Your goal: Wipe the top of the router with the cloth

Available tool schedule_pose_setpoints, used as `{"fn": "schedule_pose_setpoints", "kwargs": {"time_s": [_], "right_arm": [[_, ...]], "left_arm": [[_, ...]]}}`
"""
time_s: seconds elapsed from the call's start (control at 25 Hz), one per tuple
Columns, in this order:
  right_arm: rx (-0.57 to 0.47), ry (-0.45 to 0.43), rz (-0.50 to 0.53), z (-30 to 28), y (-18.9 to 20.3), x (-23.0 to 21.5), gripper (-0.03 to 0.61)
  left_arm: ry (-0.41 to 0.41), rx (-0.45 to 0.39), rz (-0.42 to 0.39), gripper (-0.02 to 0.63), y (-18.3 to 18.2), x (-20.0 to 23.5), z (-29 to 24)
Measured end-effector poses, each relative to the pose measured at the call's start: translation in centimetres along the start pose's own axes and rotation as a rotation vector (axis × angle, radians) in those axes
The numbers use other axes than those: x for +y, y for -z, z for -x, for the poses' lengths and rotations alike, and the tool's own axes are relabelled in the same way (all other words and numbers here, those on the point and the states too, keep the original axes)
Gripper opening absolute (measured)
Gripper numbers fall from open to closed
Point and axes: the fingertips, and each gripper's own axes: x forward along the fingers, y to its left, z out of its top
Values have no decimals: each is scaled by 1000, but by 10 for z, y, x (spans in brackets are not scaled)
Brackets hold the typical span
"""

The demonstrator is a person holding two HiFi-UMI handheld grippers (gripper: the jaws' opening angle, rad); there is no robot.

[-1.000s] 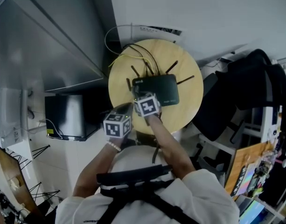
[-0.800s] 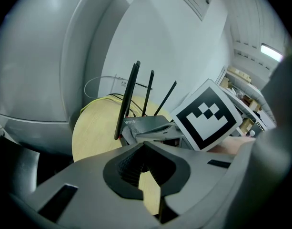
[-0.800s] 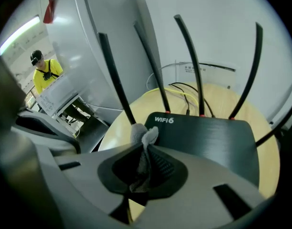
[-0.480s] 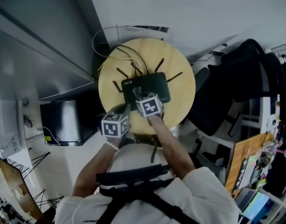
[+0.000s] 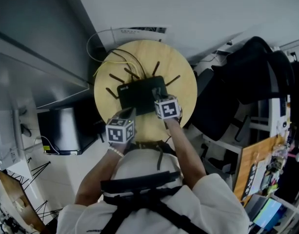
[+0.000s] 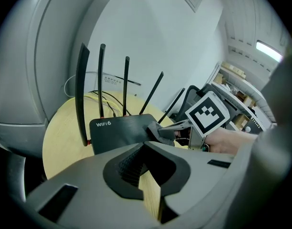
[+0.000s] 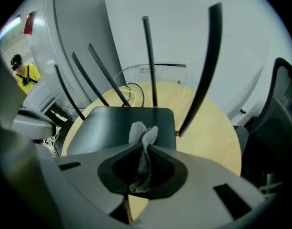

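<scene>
- Right tool [image 7: 145,146]: shifted toward the right end of the router [image 5: 139,92] since a second ago; jaws clamped on the grey cloth [image 7: 143,131].
- Cloth: tuft resting on the router's dark top.
- Left tool [image 6: 146,144]: jaws together, empty, just short of the router.
- Router: flat on the round wooden counter [image 5: 183,82].

White shirt [image 5: 215,204], black harness straps [image 5: 139,185] — checkered marker cubes [image 5: 120,130].
</scene>
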Motion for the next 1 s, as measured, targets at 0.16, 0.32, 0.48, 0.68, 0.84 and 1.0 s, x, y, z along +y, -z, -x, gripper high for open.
{"fn": "schedule_pose_setpoints", "kwargs": {"time_s": [0.16,0.32,0.48,0.68,0.84,1.0], "right_arm": [[4,19,13,3,4,-22,40],[7,59,61,9,7,-44,40],[-11,84,108,24,9,-60,40],[-13,28,13,35,28,-55,40],[-10,5,1,28,39,-40,40],[-9,-16,-1,24,40,-16,40]], "left_arm": [[-3,1,-1,-3,0,-7,-6],[-15,-5,7,-3,0,-9,-9],[-31,-12,11,-3,-1,-8,-8],[-41,-15,17,-3,4,-8,-2],[-40,-8,12,-3,11,-7,3],[-38,-1,16,-3,19,-2,11]]}}
